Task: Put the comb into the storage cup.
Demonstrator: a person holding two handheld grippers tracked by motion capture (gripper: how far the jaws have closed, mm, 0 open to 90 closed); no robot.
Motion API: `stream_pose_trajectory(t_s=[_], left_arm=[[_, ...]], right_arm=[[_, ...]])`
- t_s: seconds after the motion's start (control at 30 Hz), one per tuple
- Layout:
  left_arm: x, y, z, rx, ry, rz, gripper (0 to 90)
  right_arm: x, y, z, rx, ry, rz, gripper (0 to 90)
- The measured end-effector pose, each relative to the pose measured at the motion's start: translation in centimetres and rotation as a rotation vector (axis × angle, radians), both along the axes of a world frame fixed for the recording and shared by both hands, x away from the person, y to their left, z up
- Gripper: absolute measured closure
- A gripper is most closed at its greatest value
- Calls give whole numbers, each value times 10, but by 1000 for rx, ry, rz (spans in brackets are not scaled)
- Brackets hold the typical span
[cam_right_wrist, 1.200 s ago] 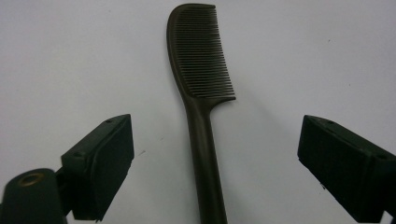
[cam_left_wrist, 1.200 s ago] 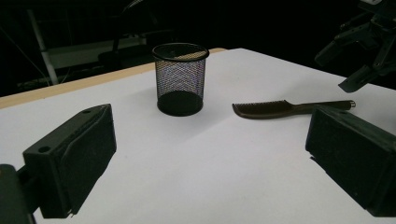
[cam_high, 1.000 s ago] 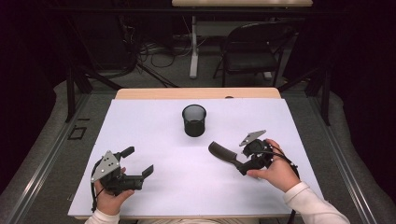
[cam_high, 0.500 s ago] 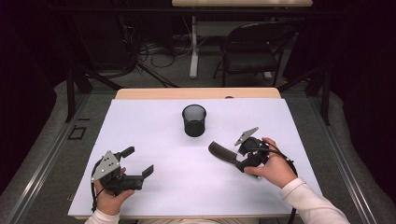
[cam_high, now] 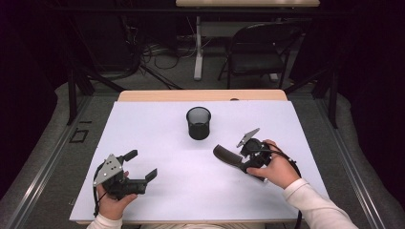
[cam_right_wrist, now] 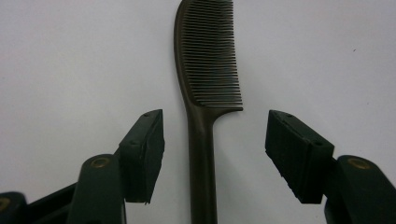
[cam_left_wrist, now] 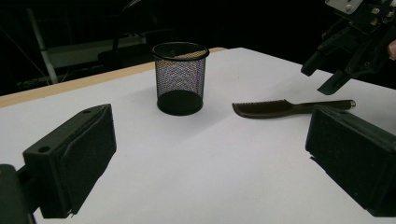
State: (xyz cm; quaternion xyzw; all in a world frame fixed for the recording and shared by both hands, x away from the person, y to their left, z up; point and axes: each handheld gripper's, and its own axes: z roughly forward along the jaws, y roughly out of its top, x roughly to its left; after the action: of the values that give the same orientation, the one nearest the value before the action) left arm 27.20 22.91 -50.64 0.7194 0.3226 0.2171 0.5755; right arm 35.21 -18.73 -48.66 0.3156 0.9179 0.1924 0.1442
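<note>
A dark brown comb (cam_high: pixel 226 155) lies flat on the white table, right of centre, its teeth end toward the middle. My right gripper (cam_high: pixel 246 160) hangs just over the comb's handle. Seen from the right gripper view, the comb (cam_right_wrist: pixel 208 70) runs up between the jaws of the right gripper (cam_right_wrist: pixel 215 119). The jaws have just been closing, but gaps remain on both sides of the handle, so the gripper is open. My left gripper (cam_high: pixel 141 164) rests at the front left, open and empty. A black mesh cup (cam_high: pixel 198 122) stands upright behind the comb.
In the left gripper view the mesh cup (cam_left_wrist: pixel 180 77) and the comb (cam_left_wrist: pixel 273 108) lie ahead of the left gripper (cam_left_wrist: pixel 210 154), with the right gripper (cam_left_wrist: pixel 334 70) above the comb's handle end. The table's wooden far edge (cam_high: pixel 200 95) borders the white sheet. A chair (cam_high: pixel 260 52) stands beyond.
The right hand has shifted a little to the left, closer over the comb's handle. The left hand, the cup and the comb have stayed put.
</note>
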Motion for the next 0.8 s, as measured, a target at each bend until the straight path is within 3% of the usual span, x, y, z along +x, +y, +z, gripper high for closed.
stream_pose_trajectory(t_s=[0.13,0.2,0.8], left_arm=[[0,0,0,0,0,0,19],[0,0,0,-1,2,0,19],[1,0,-1,3,5,1,19]], right_arm=[[1,2,0,-15,16,-6,391],[1,3,-1,-22,43,-45,390],[9,8,-10,-72,96,1,477]])
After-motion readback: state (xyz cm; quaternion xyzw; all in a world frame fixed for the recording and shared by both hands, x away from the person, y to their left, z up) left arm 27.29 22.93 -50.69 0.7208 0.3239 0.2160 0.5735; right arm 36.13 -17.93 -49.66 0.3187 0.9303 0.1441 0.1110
